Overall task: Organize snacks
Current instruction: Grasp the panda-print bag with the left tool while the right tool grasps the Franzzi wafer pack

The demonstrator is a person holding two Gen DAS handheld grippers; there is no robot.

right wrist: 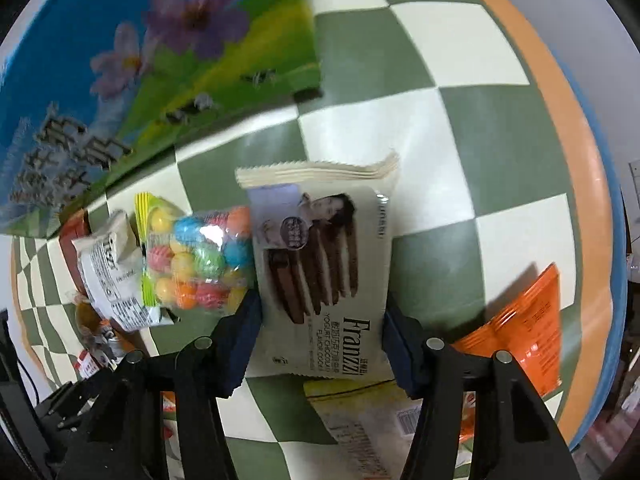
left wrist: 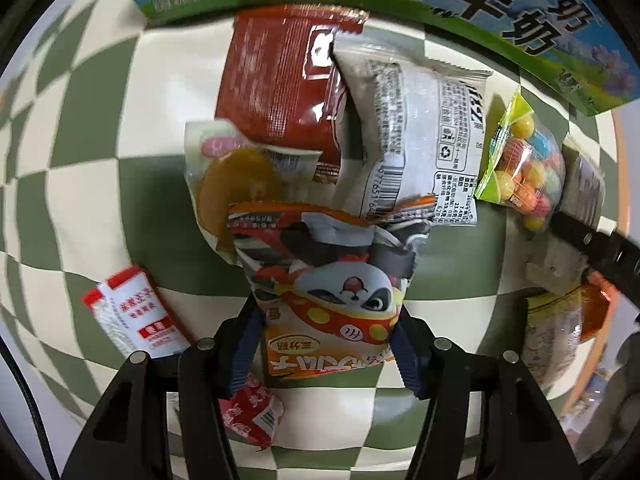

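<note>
Green-and-cream checkered desk [right wrist: 460, 120] with orange rim, strewn with snack packets: gumball bag [right wrist: 200, 256], orange packet [right wrist: 520, 320], red-and-white sachet [left wrist: 136, 312], milk carton [right wrist: 120, 80].

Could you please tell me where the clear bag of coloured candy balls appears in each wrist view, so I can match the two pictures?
Left wrist view: the candy bag lies at the right, beside the white barcode packet.
Right wrist view: the candy bag lies left of centre, against the Franzzi packet.
Shared landmark: the milk carton along the top.
</note>
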